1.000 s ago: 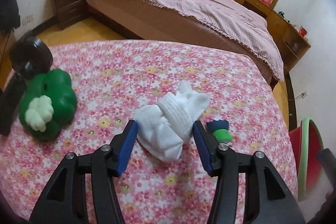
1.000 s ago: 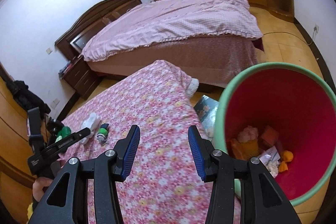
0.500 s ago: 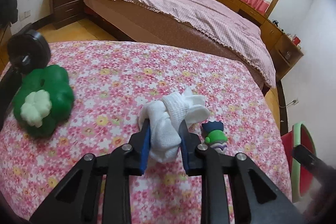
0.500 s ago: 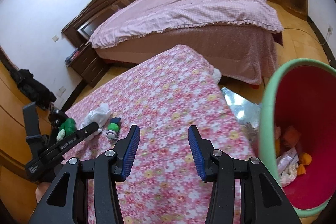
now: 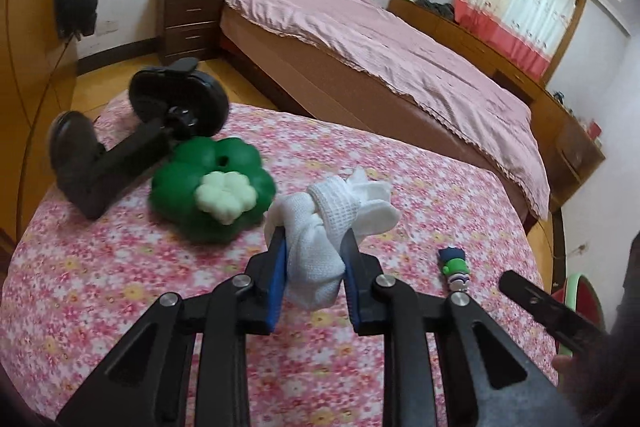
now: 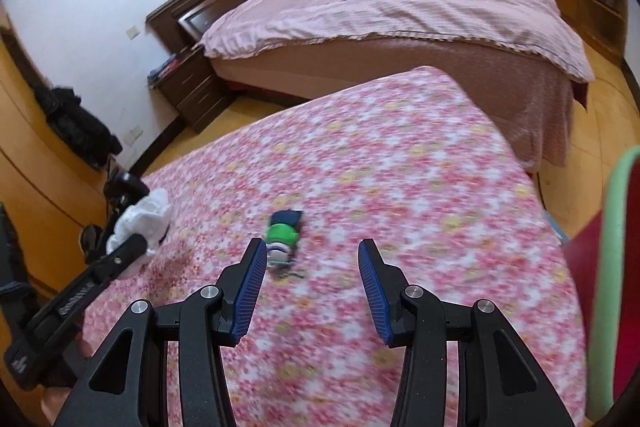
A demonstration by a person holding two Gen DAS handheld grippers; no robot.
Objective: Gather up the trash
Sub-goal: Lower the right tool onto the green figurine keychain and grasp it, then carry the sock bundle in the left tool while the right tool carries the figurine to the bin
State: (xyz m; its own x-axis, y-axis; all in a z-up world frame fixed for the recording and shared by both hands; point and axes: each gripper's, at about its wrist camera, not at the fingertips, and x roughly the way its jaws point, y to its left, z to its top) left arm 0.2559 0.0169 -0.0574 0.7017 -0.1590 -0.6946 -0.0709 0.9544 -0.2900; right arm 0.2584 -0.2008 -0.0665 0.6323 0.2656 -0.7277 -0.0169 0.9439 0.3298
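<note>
While the left gripper clenches the white cloth wad above the counter, the small toy lies lengthwise just ahead of the right gripper, whose fingers stand released, left of the bin.

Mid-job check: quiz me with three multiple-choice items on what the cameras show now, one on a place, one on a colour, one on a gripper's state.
1. Where does the small figure lie?
A. on the flowered cover
B. in the bin
C. on the pink bed

2. What colour is the bin's rim?
A. blue
B. green
C. black

3. What is the left gripper doing?
A. standing open and empty
B. clamped on the white cloth
C. clamped on the green toy

Key: 1 A, it lies on the cover ahead of the right gripper. 2 B, the rim is light green. 3 B, both pads press the cloth.
</note>
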